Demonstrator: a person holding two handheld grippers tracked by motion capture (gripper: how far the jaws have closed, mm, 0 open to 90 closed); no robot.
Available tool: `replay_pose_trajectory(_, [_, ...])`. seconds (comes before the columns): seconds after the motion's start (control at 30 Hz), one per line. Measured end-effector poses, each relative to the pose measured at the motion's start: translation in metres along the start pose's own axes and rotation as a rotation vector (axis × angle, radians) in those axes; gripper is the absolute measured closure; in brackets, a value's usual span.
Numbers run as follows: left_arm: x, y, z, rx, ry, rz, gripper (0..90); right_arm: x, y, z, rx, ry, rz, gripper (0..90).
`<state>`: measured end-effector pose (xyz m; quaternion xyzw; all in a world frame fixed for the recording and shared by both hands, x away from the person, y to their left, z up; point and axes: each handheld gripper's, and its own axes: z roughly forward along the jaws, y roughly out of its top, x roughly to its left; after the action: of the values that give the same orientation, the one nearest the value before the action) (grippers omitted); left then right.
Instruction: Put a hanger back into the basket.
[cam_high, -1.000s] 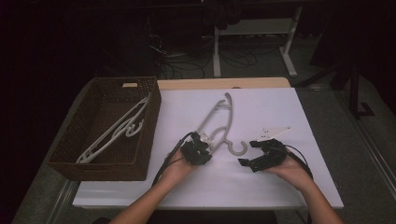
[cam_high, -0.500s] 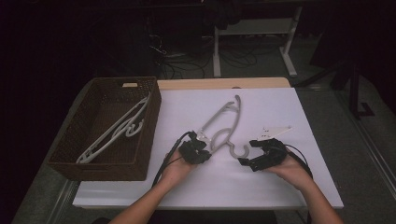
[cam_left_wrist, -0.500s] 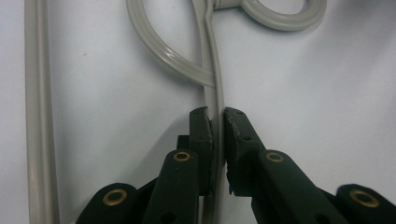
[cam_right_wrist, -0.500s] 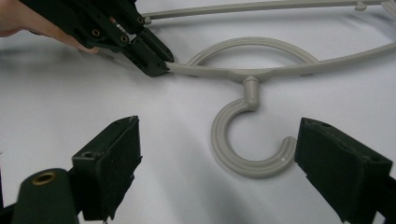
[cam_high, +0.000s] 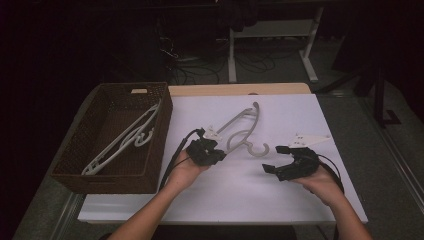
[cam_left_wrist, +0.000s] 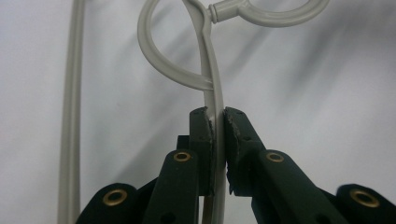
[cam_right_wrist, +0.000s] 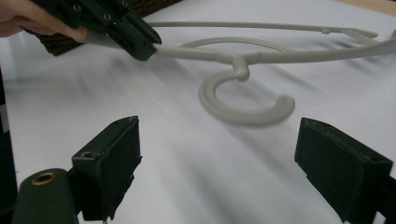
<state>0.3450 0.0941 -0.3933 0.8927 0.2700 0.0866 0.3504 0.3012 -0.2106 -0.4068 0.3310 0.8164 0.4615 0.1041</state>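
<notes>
A grey plastic hanger (cam_high: 240, 131) lies slanted across the white table top, its hook (cam_high: 257, 150) toward the right hand. My left gripper (cam_high: 217, 154) is shut on one arm of it; in the left gripper view the pads (cam_left_wrist: 208, 135) pinch the thin grey bar (cam_left_wrist: 212, 84). The hanger looks raised a little off the surface at the gripped end (cam_right_wrist: 243, 58). My right gripper (cam_high: 275, 159) stands open, right of the hook, with nothing between its fingers. In the right gripper view its wide jaws (cam_right_wrist: 233, 154) frame the hook (cam_right_wrist: 247, 105), well short of it.
A brown wicker basket (cam_high: 115, 177) stands at the table's left with several grey hangers (cam_high: 125, 140) inside. The white sheet (cam_high: 300, 110) covers the table. Dark floor, cables and a desk frame (cam_high: 310, 50) lie beyond the far edge.
The left gripper has risen slightly with the hanger, and the hanger's far end has swung to the right. The right gripper has shifted a little.
</notes>
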Motion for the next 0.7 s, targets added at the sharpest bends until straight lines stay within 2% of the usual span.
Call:
replay_pose_trajectory(0.2, [0.006,0.017,-0.024,-0.038,-0.011,0.016,82.7,0.002,-0.007,-0.013,-0.027,-0.017,0.008,13.4])
replay_pose_trajectory(0.43, [0.016,0.035,-0.061,-0.080,0.000,0.034,82.9,-0.003,-0.012,-0.007,-0.005,-0.015,0.009,13.4])
replay_pose_trajectory(0.5, [0.020,0.038,-0.069,-0.093,-0.004,0.030,82.9,-0.004,-0.012,-0.006,0.001,-0.018,0.009,13.4])
replay_pose_trajectory(0.6, [0.027,0.041,-0.079,-0.102,0.023,0.035,82.9,-0.005,-0.013,-0.007,-0.002,-0.021,0.013,13.4])
replay_pose_trajectory(0.7, [0.036,0.041,-0.092,-0.122,0.025,0.019,82.9,-0.005,-0.013,-0.007,-0.002,-0.023,0.012,13.4])
